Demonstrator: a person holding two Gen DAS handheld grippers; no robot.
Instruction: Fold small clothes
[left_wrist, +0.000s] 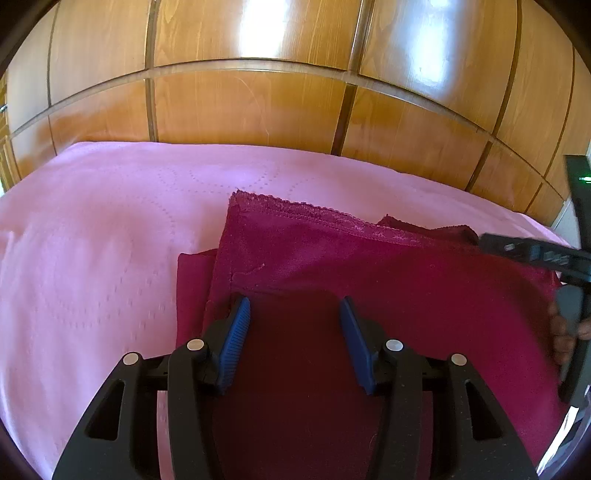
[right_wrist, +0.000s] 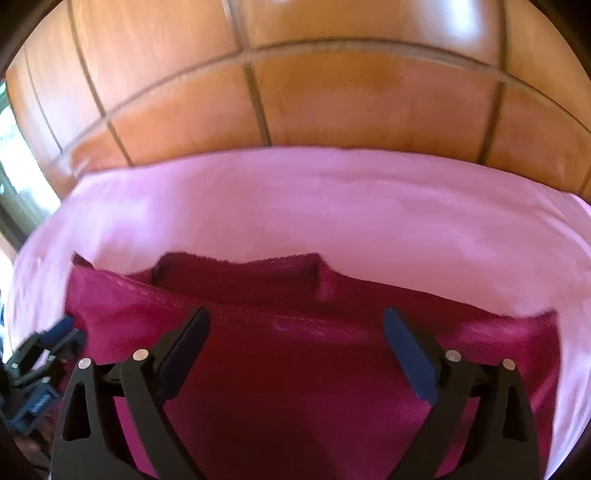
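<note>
A small magenta garment (left_wrist: 388, 266) with a lace-trimmed top edge lies partly folded on a pink bedspread (left_wrist: 92, 229). My left gripper (left_wrist: 295, 306) is open just above the garment's left part, with nothing between its blue pads. The right gripper's body (left_wrist: 535, 254) shows at the right edge of the left wrist view. In the right wrist view the garment (right_wrist: 332, 350) fills the lower middle, and my right gripper (right_wrist: 295, 319) is open wide over it, empty. The left gripper (right_wrist: 48, 350) shows blurred at the left edge there.
A glossy wooden panelled wardrobe (left_wrist: 258, 103) stands right behind the bed. The pink bedspread (right_wrist: 332, 206) stretches to the left of and beyond the garment. A bright window (right_wrist: 11, 155) is at the far left of the right wrist view.
</note>
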